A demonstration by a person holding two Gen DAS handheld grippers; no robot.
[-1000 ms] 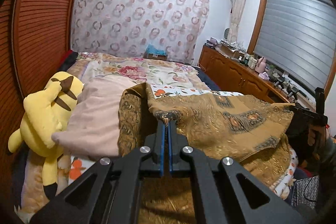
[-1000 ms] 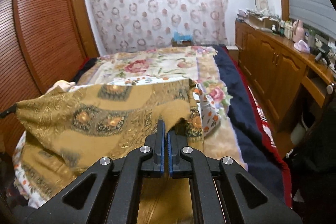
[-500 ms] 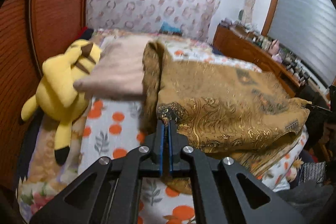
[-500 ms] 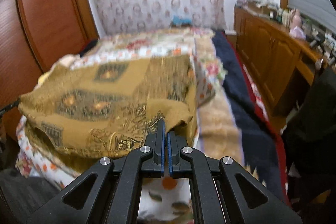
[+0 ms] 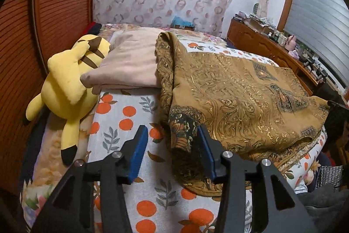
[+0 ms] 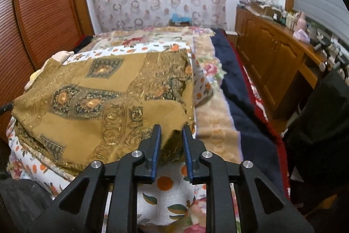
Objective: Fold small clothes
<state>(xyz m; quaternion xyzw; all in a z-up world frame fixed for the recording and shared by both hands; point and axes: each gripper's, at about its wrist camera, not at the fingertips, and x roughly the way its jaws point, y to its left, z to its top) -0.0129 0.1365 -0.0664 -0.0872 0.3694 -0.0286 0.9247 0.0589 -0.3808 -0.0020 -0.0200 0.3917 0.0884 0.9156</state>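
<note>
Mustard-gold patterned cloth (image 5: 240,102) laid doubled on the bed (image 5: 130,119), both corners being let go.
Left gripper (image 5: 172,145) and right gripper (image 6: 171,141) jaws are opening around its near corners; next, regrasp for another fold.

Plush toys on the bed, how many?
1. A yellow plush toy with brown stripes lies at the bed's left edge by the slatted wooden door, touching the beige pillow. Others could be hidden behind the gold patterned cloth.
</note>
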